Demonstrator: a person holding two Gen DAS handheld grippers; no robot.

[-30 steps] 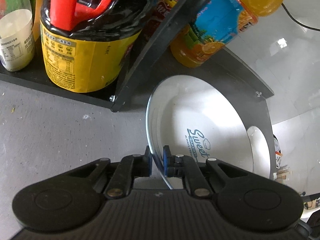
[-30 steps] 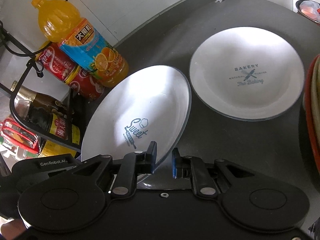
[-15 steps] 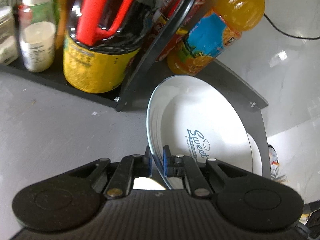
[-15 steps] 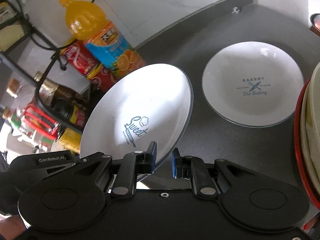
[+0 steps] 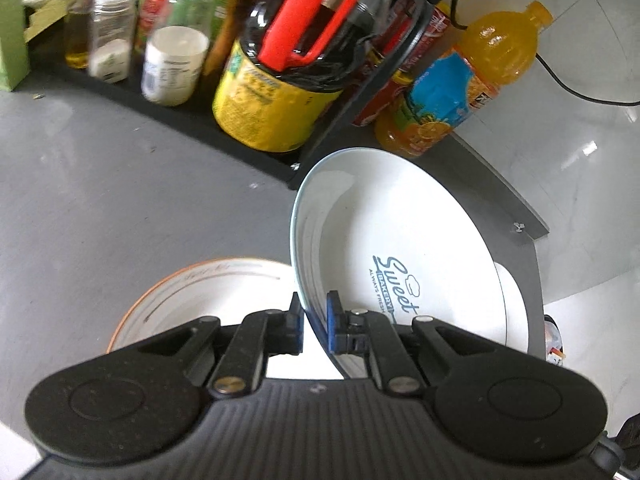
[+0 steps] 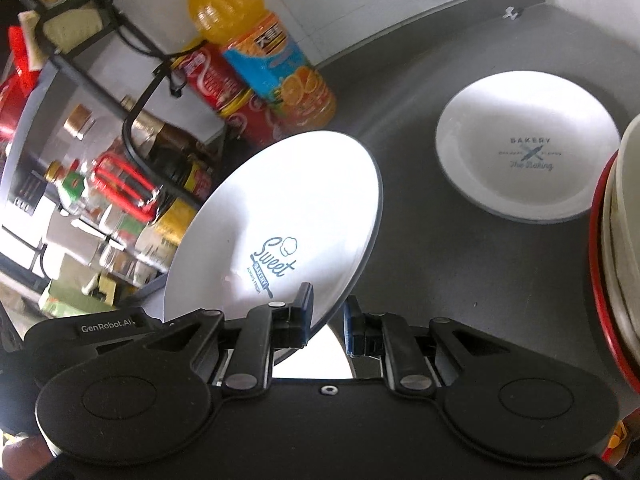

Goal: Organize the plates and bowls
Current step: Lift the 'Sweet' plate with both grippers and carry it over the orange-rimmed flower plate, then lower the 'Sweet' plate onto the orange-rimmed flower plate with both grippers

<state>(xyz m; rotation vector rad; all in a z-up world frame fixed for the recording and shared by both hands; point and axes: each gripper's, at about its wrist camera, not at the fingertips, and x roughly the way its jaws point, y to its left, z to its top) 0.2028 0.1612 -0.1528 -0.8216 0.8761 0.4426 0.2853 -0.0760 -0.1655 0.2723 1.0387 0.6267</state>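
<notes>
Sweet plate (image 5: pixel 400 248) pinched by rim in left gripper (image 5: pixel 315 322), tilted up off grey countertop (image 5: pixel 100 200). Left wrist view only: orange-rimmed bowl (image 5: pixel 192 300) right under it, spice jars (image 5: pixel 172 64) on rack. Right wrist view only: Bakery plate (image 6: pixel 528 148) lying flat near countertop's back edge, well apart, plus red-rimmed stack (image 6: pixel 616 248) at right. Right gripper (image 6: pixel 326 316) spread, plate edge between jaws, contact hard to tell. Juice bottle (image 6: pixel 256 40) behind, visible in both.

dark counter (image 6: pixel 420 240) bears bakery plate (image 6: pixel 528 148), juice bottle (image 6: pixel 260 52).
</notes>
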